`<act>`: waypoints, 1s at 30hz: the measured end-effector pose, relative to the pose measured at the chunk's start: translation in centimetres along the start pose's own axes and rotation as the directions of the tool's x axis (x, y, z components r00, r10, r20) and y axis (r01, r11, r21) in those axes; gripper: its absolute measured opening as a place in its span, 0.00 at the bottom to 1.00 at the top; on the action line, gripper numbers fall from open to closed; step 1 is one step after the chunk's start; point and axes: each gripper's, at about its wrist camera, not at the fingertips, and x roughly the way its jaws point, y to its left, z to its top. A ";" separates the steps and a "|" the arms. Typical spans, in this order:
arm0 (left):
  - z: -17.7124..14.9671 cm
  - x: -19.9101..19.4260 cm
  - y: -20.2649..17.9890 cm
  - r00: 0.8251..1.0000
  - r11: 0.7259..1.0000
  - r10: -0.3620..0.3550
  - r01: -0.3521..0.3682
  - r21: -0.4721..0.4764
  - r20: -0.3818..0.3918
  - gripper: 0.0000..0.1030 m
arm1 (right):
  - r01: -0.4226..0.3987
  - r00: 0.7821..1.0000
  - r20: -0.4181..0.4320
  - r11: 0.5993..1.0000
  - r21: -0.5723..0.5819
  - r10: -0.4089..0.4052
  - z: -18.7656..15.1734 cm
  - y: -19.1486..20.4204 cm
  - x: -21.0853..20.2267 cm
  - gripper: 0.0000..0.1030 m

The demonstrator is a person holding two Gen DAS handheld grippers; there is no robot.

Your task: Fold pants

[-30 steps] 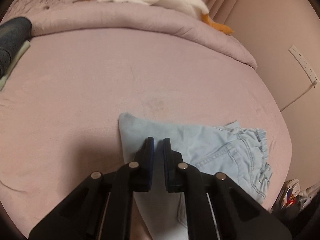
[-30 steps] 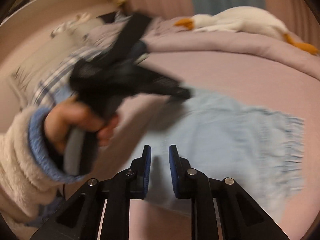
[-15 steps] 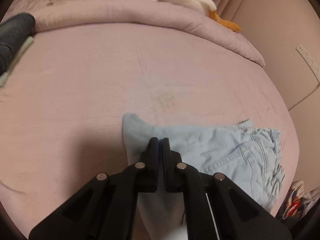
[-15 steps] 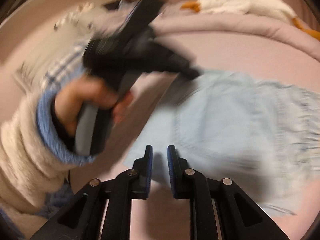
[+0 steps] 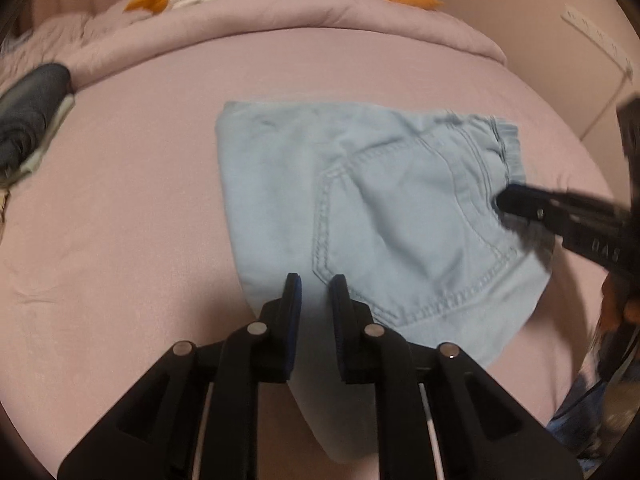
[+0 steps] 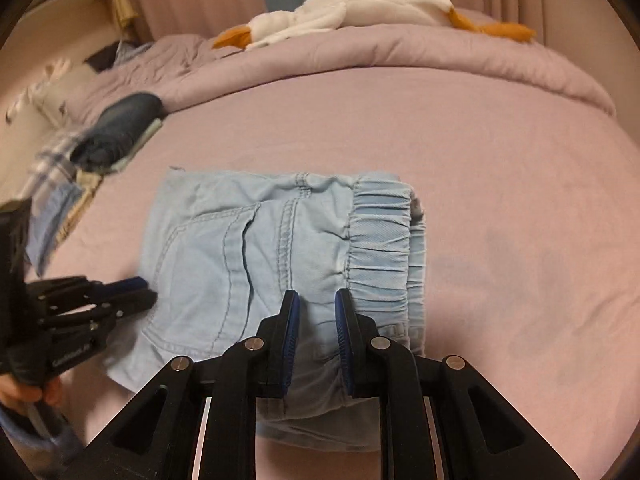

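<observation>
Right wrist view: pants [image 6: 280,248] seen folded on bed [image 6: 500,200], waistband end directly under right gripper [image 6: 316,300]; left gripper [image 5: 314,284] at opposite edge. Both released, nothing held.

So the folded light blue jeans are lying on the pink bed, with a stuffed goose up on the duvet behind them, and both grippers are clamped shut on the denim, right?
Not quite. Both the left gripper and the right gripper are open, jaws apart over the jeans, as each wrist view shows. The rest holds: the folded jeans lie on the pink bed, with the stuffed goose on the duvet behind.
</observation>
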 end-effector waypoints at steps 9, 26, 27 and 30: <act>-0.9 -1.5 -0.6 1.000 1.000 -0.003 0.003 0.001 0.008 0.16 | -0.040 0.999 0.020 0.999 -0.005 0.041 -0.9 1.4 -2.6 0.18; -3.1 -2.3 -0.5 1.000 0.999 -0.019 0.019 -0.050 -0.008 0.20 | -0.066 0.998 0.006 0.997 0.032 0.066 -1.1 0.7 -2.4 0.18; -3.1 -2.2 -0.4 1.000 0.998 -0.023 0.023 -0.057 -0.007 0.20 | -0.052 0.999 -0.014 0.998 0.034 0.053 -1.3 0.6 -1.9 0.18; -3.2 -2.3 -0.5 1.000 0.998 -0.022 0.022 -0.059 -0.006 0.21 | -0.050 0.996 -0.065 0.998 0.041 0.053 -2.2 0.6 0.0 0.19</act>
